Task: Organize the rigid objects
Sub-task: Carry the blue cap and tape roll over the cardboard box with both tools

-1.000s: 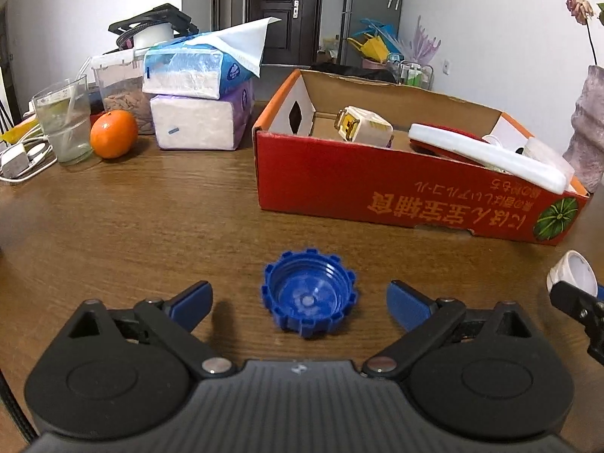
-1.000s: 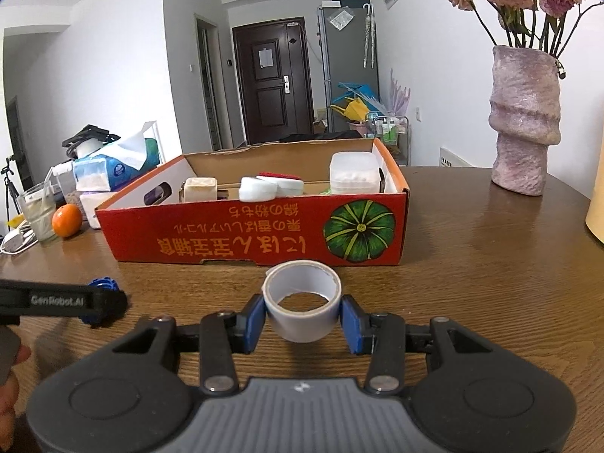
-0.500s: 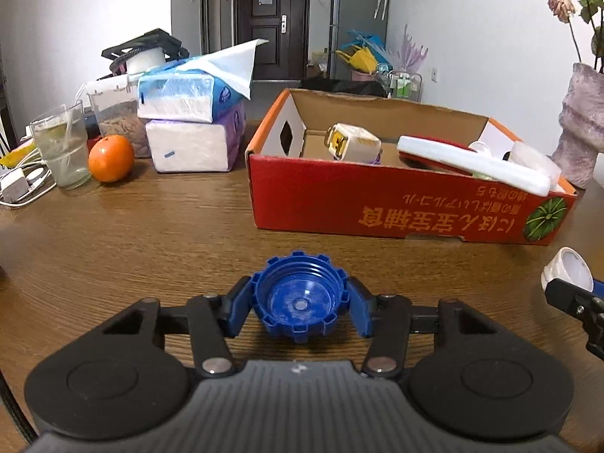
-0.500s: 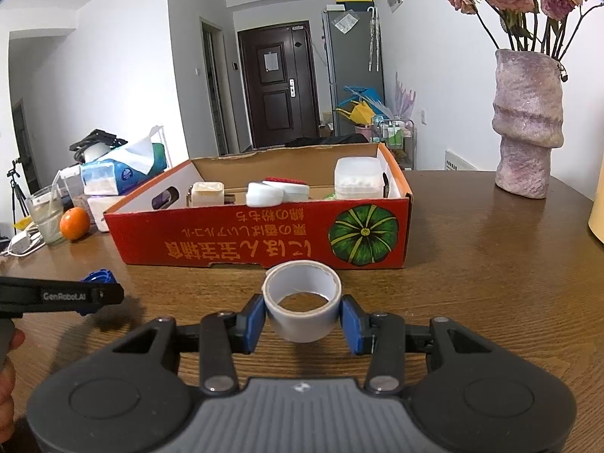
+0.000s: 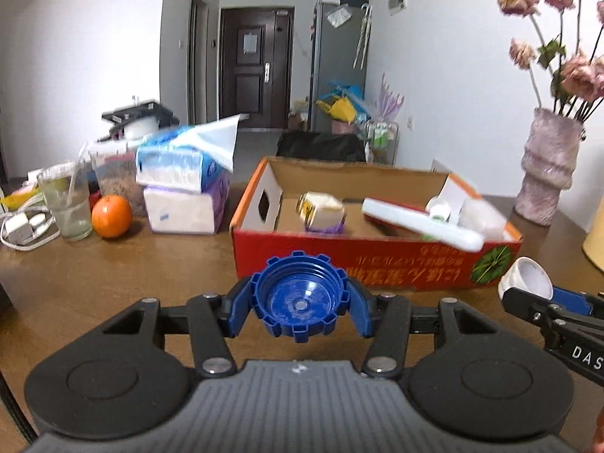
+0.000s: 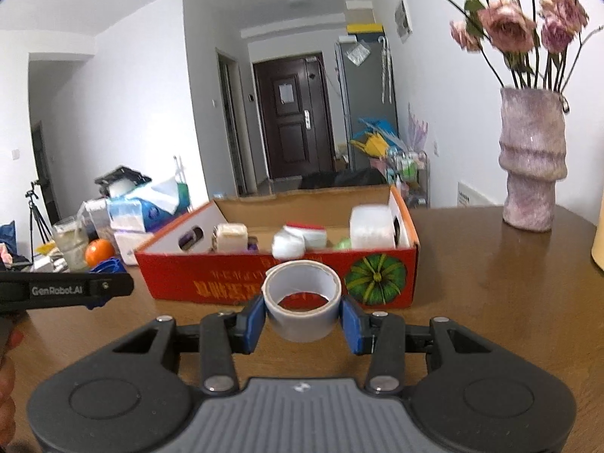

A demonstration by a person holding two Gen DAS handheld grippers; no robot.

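My left gripper (image 5: 300, 307) is shut on a blue ridged bottle cap (image 5: 300, 298), hollow side up, held above the wooden table (image 5: 113, 283). My right gripper (image 6: 302, 315) is shut on a white roll of tape (image 6: 302, 300), also lifted off the table; the same roll of tape (image 5: 526, 281) shows at the right of the left wrist view. Ahead of both stands a red cardboard box (image 5: 377, 264), open at the top, with a cream container (image 5: 322, 211), a long white case (image 5: 422, 224) and other white items inside. That red box (image 6: 279, 283) fills the middle of the right wrist view.
Left of the box are stacked tissue packs (image 5: 185, 192), an orange (image 5: 111, 216), a glass (image 5: 70, 204) and a charger with cable (image 5: 20, 226). A pink vase with flowers (image 6: 532, 162) stands at the right. A hand (image 6: 7, 377) holds the left gripper's body (image 6: 64, 288).
The left gripper closed on the blue cap, which lay on the table between open fingers, and lifted it toward the box. The right gripper rose a little with the tape.
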